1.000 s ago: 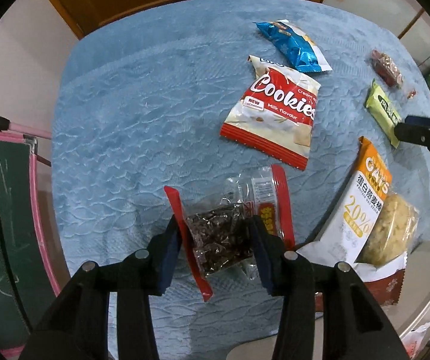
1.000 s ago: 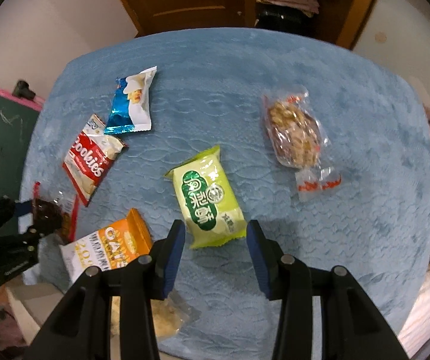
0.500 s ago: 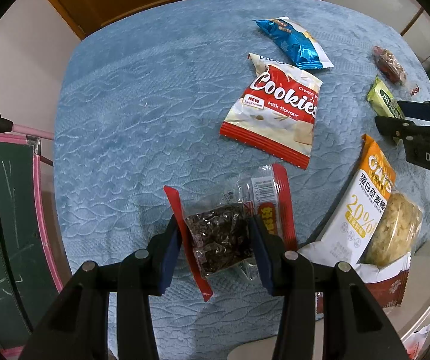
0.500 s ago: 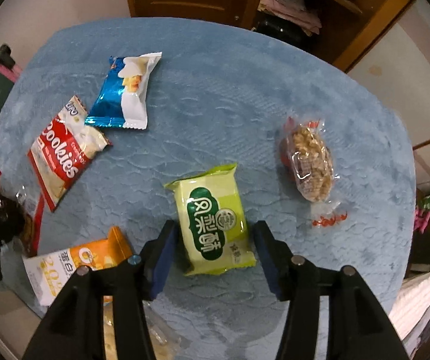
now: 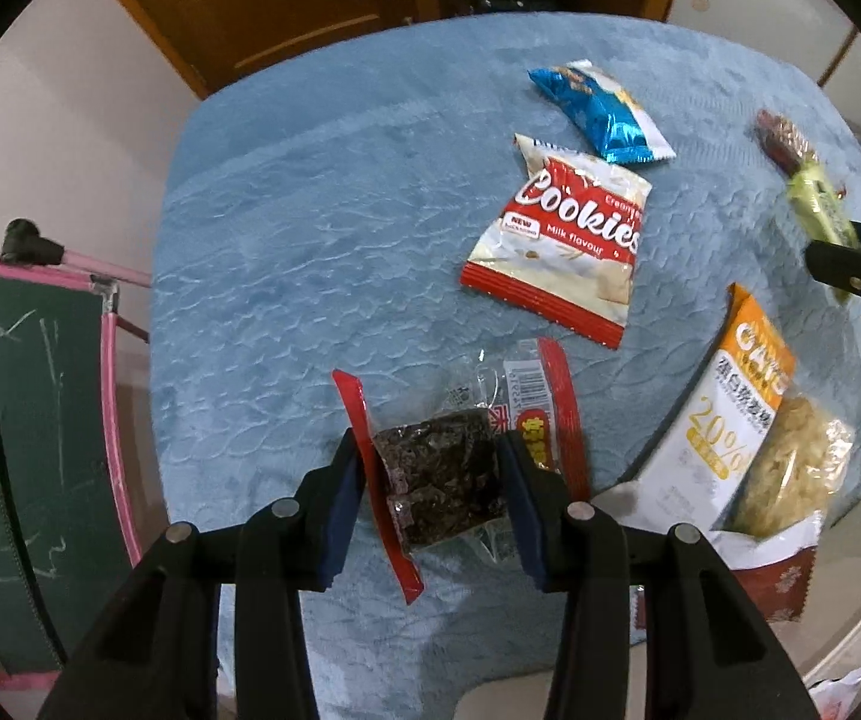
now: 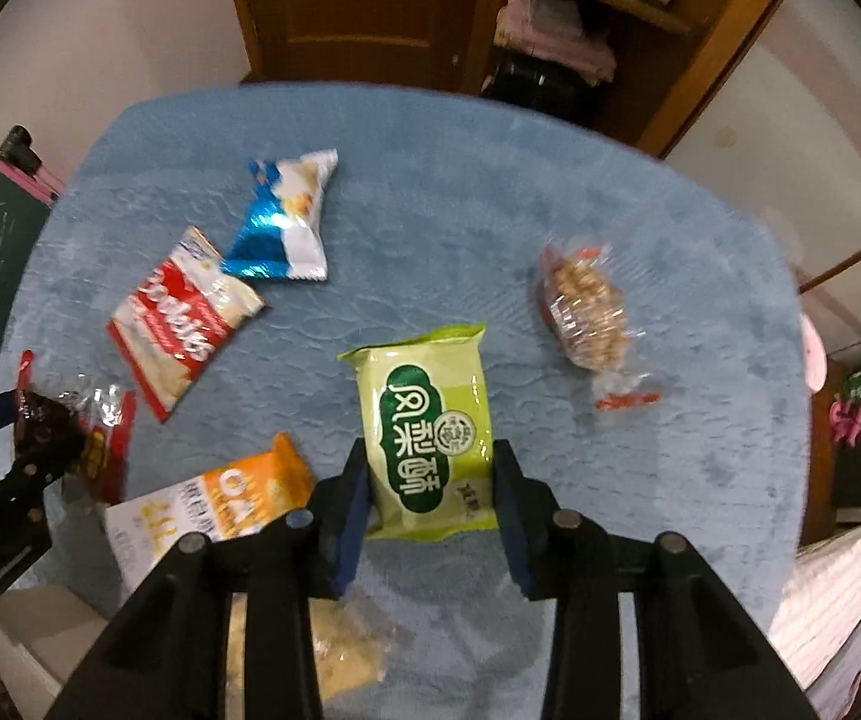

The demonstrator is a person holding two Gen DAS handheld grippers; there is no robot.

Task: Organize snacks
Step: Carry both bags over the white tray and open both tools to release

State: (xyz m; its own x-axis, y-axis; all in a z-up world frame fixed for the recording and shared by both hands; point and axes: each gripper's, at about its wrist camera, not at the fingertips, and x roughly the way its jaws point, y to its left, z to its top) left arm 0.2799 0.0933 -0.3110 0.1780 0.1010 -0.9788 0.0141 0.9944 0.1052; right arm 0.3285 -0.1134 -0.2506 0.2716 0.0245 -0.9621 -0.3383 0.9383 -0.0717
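- We see the green packet (image 6: 427, 432) clamped between the right gripper (image 6: 430, 504) fingers, which have just been closing, at the near middle of the worktop (image 6: 490, 192).
- The left gripper (image 5: 433, 501) fingers grasp the dark snack packet (image 5: 439, 480) near the worktop's near left edge.
- Cookies bag (image 5: 556, 240) and blue packet (image 5: 601, 114) lie farther back; the oats packet (image 5: 724, 420) overhangs the near edge.

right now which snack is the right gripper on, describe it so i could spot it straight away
On the blue textured cloth, look near its middle, just in front of the right gripper, whose jaws have just been closing around it. It is the lime-green packet with a dark green label bearing white characters. It is the only green wrapper there; the nearest neighbours are an orange oats bag and a clear-wrapped nut bar.
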